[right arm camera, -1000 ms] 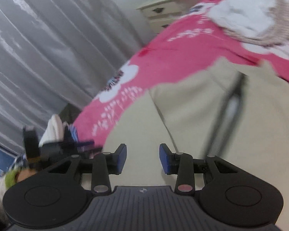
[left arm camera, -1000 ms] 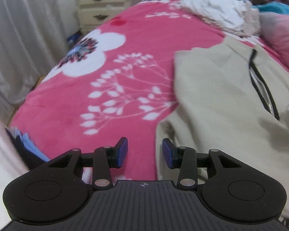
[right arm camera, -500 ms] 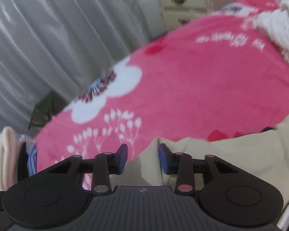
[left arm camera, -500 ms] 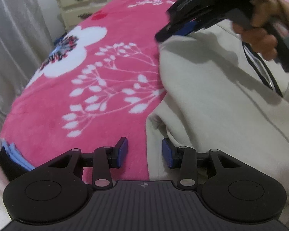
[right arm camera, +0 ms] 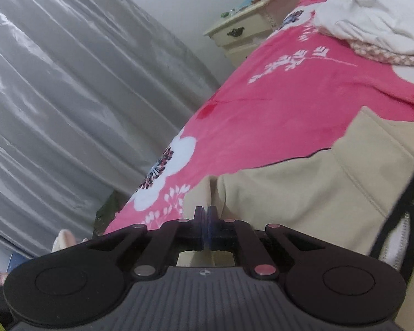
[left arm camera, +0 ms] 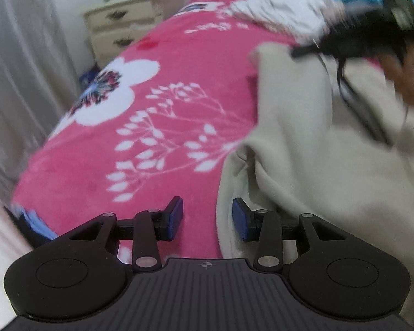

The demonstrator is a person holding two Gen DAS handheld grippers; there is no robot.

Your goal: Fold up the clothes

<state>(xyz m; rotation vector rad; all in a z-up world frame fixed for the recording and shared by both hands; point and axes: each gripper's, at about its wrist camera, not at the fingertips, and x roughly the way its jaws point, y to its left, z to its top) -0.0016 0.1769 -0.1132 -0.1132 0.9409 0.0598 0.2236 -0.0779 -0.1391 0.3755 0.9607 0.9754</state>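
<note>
One beige jacket [left arm camera: 317,143] lies rumpled, black-zippered.

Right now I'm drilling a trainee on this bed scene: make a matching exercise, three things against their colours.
Things:
1. blanket
2. jacket
3. curtain

Colours:
A. beige
B. silver-grey
C. pink with white flowers

Pairs: 1-C, 2-A, 3-B
</note>
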